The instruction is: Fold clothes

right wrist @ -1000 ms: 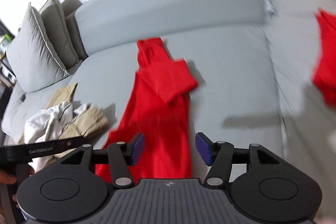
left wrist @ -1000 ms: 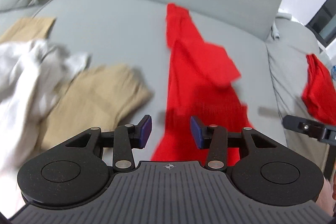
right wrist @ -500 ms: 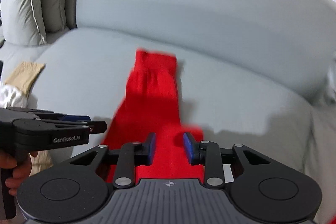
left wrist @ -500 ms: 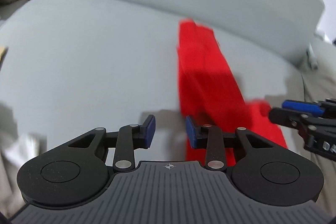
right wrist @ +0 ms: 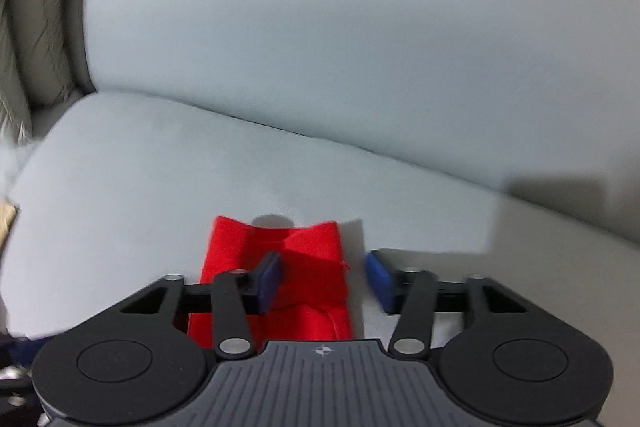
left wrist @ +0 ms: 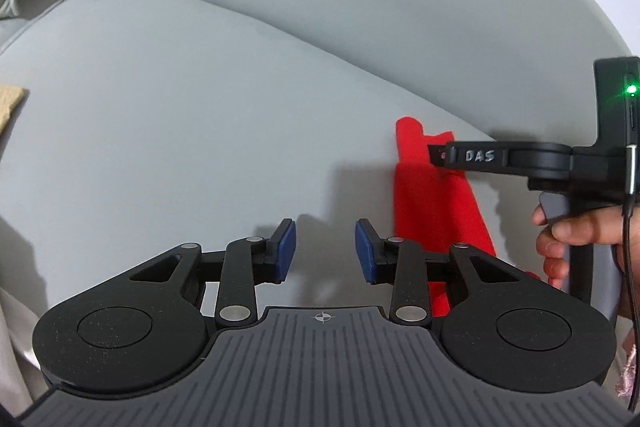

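Grippers, two: left gripper (left wrist: pixel 325 254) and right gripper (right wrist: pixel 323 279) jaws apart over one red garment (right wrist: pixel 304 267).

Your red garment (right wrist: pixel 276 291) is matt knit cloth, creased at its 12 o'clock end. The sofa cushion (left wrist: pixel 168 131) under it is smooth, matt grey fabric. Your left gripper (left wrist: pixel 325 257) and right gripper (right wrist: pixel 323 281) show matt black plastic, speckled on the round housings, with dull blue pads (left wrist: pixel 286 254) and bright metal rivets (left wrist: pixel 235 311).
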`<state>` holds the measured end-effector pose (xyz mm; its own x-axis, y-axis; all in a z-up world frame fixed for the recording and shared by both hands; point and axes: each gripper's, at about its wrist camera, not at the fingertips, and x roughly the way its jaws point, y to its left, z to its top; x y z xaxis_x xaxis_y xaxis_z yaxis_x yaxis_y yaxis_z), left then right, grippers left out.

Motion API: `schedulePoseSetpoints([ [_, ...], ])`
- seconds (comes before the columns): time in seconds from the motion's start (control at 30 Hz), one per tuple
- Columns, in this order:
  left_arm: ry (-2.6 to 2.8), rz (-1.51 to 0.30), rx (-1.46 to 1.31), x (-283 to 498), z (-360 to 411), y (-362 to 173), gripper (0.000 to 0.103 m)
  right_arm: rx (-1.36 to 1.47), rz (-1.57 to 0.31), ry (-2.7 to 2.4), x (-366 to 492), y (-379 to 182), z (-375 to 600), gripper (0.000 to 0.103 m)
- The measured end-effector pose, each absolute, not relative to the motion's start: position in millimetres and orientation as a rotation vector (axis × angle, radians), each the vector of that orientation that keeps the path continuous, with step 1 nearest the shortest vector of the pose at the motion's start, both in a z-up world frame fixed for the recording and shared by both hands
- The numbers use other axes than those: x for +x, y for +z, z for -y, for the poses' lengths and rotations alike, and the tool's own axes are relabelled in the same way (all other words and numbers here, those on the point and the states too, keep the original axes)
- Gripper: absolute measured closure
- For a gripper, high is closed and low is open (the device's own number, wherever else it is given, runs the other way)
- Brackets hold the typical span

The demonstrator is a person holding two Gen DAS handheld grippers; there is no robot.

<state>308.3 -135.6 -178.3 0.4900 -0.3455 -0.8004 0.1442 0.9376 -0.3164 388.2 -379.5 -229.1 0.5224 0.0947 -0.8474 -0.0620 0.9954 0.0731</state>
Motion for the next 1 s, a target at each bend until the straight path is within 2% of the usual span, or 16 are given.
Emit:
schedulePoseSetpoints([
  [0.13, -0.280, -1.012, -0.242, 310.7, 130.8, -175.5, 0.065, -0.030, -0.815, -0.017, 375.5, -190.2, 394.8, 0.098],
  [0.3, -0.278, -1.015, -0.232, 308.6, 130.5, -176.5, 0.065, 0.120, -0.890, -0.131, 380.4, -208.9, 436.6, 0.097],
  [0.37, -0.276, -1.017, -0.211, 314.5, 138.2, -182.7, 0.065, 0.066, -0.875, -0.200, 380.1, -216.0, 439.2, 0.096],
  [0.4, -0.274, -1.017, -0.209, 319.3, 144.0, -186.8, 0.064, 0.046, -0.877, -0.235, 380.5, -217.3, 440.3, 0.084],
  [0.43, -0.272, -1.019, -0.209, 323.8, 149.5, -190.6, 0.064, 0.046, -0.903, -0.266, 381.6, -216.5, 443.6, 0.079],
  [0.53, -0.266, -1.032, -0.213, 330.2, 150.8, -195.2, 0.064, 0.109, -0.894, -0.257, 367.7, -191.5, 451.0, 0.070],
  [0.6, -0.267, -1.032, -0.212, 331.9, 151.4, -195.3, 0.064, 0.137, -0.850, -0.191, 344.1, -167.7, 450.4, 0.065],
  [0.73, -0.267, -1.012, -0.188, 324.5, 157.7, -188.3, 0.063, 0.067, -0.878, 0.057, 263.4, -131.4, 428.4, 0.065],
  [0.83, -0.247, -0.993, -0.167, 318.2, 157.7, -182.7, 0.062, -0.003, -0.946, 0.203, 201.0, -129.9, 405.8, 0.064],
  [0.9, -0.236, -0.987, -0.170, 317.9, 155.4, -181.3, 0.062, -0.078, -0.981, 0.260, 169.3, -137.0, 390.8, 0.060],
  [1.0, -0.226, -0.988, -0.174, 317.8, 153.5, -181.5, 0.062, -0.268, -0.994, 0.307, 135.6, -150.2, 365.0, 0.060],
])
